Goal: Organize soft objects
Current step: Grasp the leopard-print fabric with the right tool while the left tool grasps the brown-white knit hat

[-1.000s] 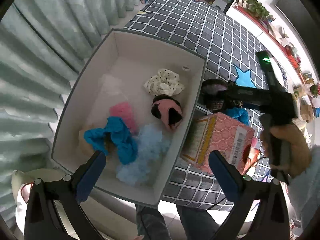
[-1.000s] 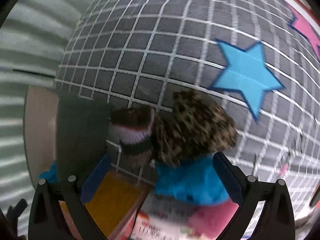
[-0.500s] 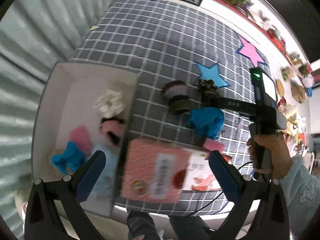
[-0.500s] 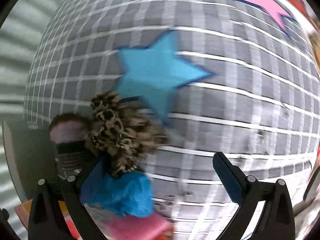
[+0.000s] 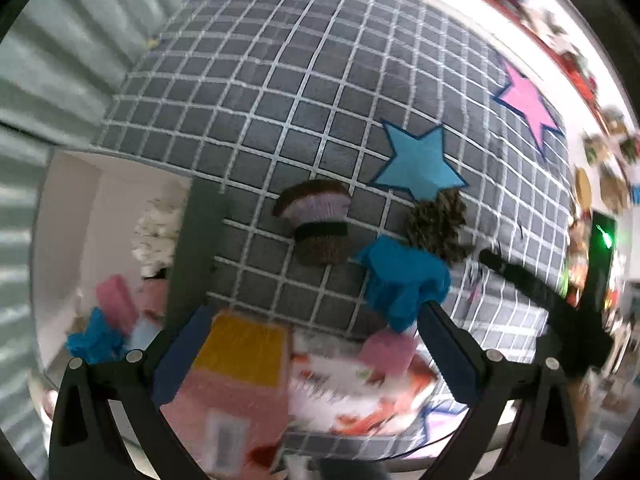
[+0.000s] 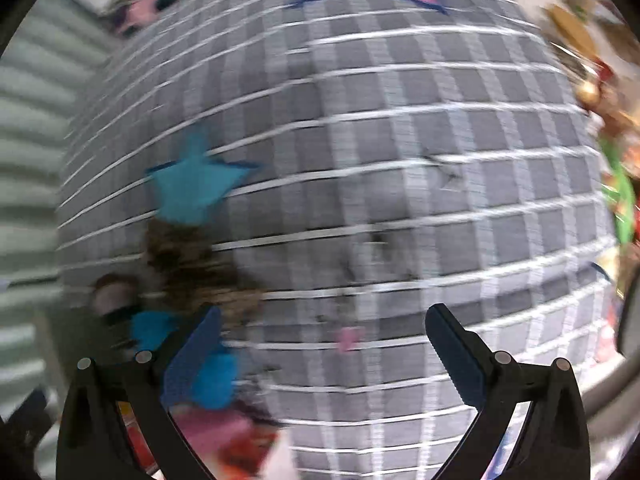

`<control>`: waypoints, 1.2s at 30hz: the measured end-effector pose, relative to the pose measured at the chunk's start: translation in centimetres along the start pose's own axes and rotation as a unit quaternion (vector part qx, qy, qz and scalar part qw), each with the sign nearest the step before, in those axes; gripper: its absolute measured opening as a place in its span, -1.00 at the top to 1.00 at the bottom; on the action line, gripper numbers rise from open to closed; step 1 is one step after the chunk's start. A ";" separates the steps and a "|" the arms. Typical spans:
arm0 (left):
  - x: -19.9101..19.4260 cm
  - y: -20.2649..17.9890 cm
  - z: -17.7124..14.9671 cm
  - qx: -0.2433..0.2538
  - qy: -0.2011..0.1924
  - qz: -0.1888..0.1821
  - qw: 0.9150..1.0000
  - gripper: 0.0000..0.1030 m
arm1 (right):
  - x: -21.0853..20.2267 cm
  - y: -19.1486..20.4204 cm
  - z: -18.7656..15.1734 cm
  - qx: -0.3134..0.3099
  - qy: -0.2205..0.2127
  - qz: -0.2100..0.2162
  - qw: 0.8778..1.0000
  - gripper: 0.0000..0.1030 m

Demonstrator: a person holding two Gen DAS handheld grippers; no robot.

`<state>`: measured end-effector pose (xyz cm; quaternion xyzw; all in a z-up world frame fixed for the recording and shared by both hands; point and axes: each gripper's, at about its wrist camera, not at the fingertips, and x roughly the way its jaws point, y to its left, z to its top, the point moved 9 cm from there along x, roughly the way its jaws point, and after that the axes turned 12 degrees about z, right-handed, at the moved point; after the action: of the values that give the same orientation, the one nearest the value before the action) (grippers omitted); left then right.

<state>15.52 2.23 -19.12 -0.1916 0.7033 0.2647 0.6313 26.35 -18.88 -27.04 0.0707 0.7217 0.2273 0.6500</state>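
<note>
On the grey checked cloth lie a brown and lilac knitted piece [image 5: 318,226], a leopard-print scrunchie [image 5: 438,226] and a bright blue soft piece [image 5: 404,280], with a small pink pad [image 5: 386,350] nearer me. The white box [image 5: 68,216] at the left holds several soft items, among them a white one [image 5: 154,228], a pink one [image 5: 116,304] and a blue one [image 5: 94,340]. My left gripper [image 5: 310,354] is open and empty above the pink packet. My right gripper [image 6: 320,356] is open and empty over bare cloth, with the scrunchie [image 6: 192,268] to its left; this view is blurred.
A pink printed packet [image 5: 240,380] with a yellow panel lies at the cloth's near edge. Blue [image 5: 418,162] and pink [image 5: 528,104] stars mark the cloth. Pale curtains [image 5: 60,60] hang at the left. Cluttered shelves [image 5: 600,140] run along the right.
My left gripper has swung right from over the box toward the loose items on the cloth. My right gripper has drawn back and turned right, away from the scrunchie pile.
</note>
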 end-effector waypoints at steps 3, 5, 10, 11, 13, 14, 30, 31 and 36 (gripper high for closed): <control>1.8 -0.8 1.7 -0.018 0.014 0.013 1.000 -0.99 | 1.4 2.8 -0.1 -0.032 0.018 0.020 0.999 -0.99; 2.7 -1.1 2.4 -0.022 0.020 0.021 0.999 -0.99 | 2.8 4.4 0.0 -0.050 0.031 0.020 0.998 -0.99; 4.7 -0.6 3.7 -0.039 0.039 0.044 0.997 -0.99 | 6.1 6.1 0.6 -0.100 0.055 -0.034 0.993 -0.99; 5.1 -0.5 3.9 -0.039 0.042 0.049 0.997 -0.99 | 6.4 6.0 1.1 -0.106 0.057 -0.045 0.992 -0.99; 5.8 -0.5 4.1 -0.037 0.048 0.060 0.996 -0.99 | 7.2 5.5 1.2 -0.118 0.063 -0.071 0.988 -0.99; 6.3 -0.7 4.1 -0.035 0.052 0.062 0.996 -0.99 | 7.4 4.9 1.4 -0.124 0.062 -0.085 0.987 -0.99; 12.6 -2.5 3.1 -0.033 0.102 0.091 0.990 -0.99 | 7.3 0.2 3.8 -0.091 0.051 -0.121 0.987 -1.00; 12.9 -2.6 3.0 -0.031 0.103 0.094 0.990 -0.99 | 8.1 0.9 3.9 -0.090 0.055 -0.119 0.987 -1.00; 14.2 -3.6 2.4 -0.038 0.111 0.090 0.989 -1.00 | 11.2 3.2 5.1 -0.099 0.089 -0.121 0.984 -1.00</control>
<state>17.77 1.84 -33.83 -0.1798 0.7731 0.3243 0.5147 29.09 -10.36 -36.05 -0.1025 0.7538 0.2230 0.6095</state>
